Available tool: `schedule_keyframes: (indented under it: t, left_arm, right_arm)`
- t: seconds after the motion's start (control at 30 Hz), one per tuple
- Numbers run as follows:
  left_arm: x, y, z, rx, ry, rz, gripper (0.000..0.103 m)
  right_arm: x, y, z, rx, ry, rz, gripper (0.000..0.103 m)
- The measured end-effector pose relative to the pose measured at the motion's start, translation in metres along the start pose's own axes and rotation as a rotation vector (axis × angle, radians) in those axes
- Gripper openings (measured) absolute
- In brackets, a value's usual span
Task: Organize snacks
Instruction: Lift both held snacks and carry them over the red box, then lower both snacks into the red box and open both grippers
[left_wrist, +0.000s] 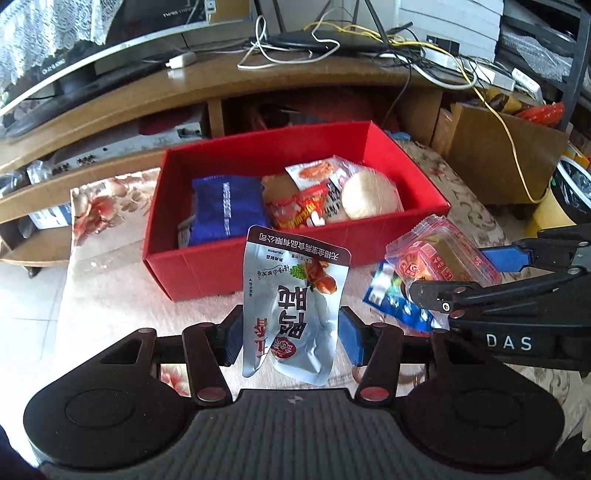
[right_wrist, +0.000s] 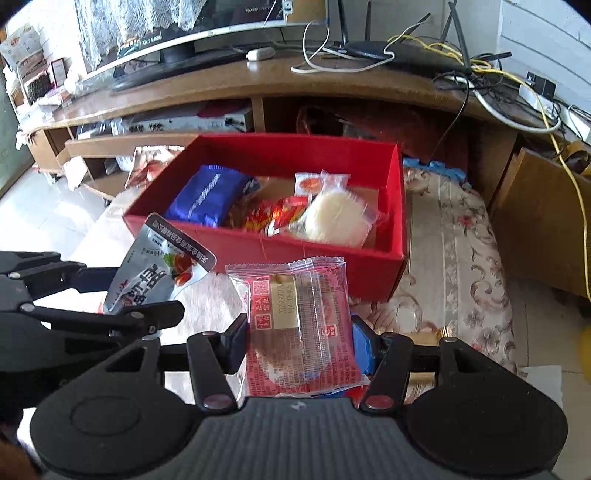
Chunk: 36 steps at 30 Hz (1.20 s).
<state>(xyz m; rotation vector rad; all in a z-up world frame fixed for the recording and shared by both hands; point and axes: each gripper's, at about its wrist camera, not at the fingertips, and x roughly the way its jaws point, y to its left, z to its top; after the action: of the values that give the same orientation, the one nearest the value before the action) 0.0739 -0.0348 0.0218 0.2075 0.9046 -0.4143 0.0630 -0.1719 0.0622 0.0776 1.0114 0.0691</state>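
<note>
A red box (left_wrist: 207, 269) (right_wrist: 332, 266) stands on a flowered cloth in front of both grippers. Inside lie a blue packet (left_wrist: 225, 206) (right_wrist: 208, 195), red-wrapped snacks (left_wrist: 295, 210) (right_wrist: 273, 216) and a round pale cake in clear wrap (left_wrist: 369, 195) (right_wrist: 336, 216). My left gripper (left_wrist: 290, 338) is shut on a silver pouch (left_wrist: 291, 302) (right_wrist: 155, 273), held upright just short of the box. My right gripper (right_wrist: 301, 341) (left_wrist: 476, 269) is shut on a red clear-wrapped pastry (right_wrist: 301, 325) (left_wrist: 436, 258), lifted beside the box's near right corner. A blue packet (left_wrist: 399, 302) hangs beneath the pastry.
A wooden TV stand (left_wrist: 258, 85) (right_wrist: 332, 85) with a curved screen, router and tangled cables runs behind the box. A cardboard box (left_wrist: 498, 155) sits at the right. The flowered cloth (left_wrist: 110, 295) (right_wrist: 461, 258) covers the surface; tiled floor lies to the left.
</note>
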Motion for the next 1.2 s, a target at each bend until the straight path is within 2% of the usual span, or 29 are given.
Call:
schedule_keyframes:
  t: [0.37,0.6,0.8,1.2]
  left_arm:
    - [0.005,0.001,0.027,-0.008,-0.052,0.038,0.059]
    - [0.022,0.008,0.051,-0.024,-0.068,0.067,0.059]
    - [0.043,0.017,0.068,-0.043,-0.066,0.088,0.059]
    - [0.076,0.030,0.079,-0.081,-0.027,0.119,0.059]
  right_arm:
    - [0.009,-0.009,0.032,0.033,-0.042,0.006,0.058]
    - [0.031,-0.014,0.060,0.047,-0.057,0.003,0.058]
    - [0.057,-0.022,0.078,0.071,-0.050,0.023,0.058]
    - [0.096,-0.022,0.092,0.051,-0.032,0.034,0.058]
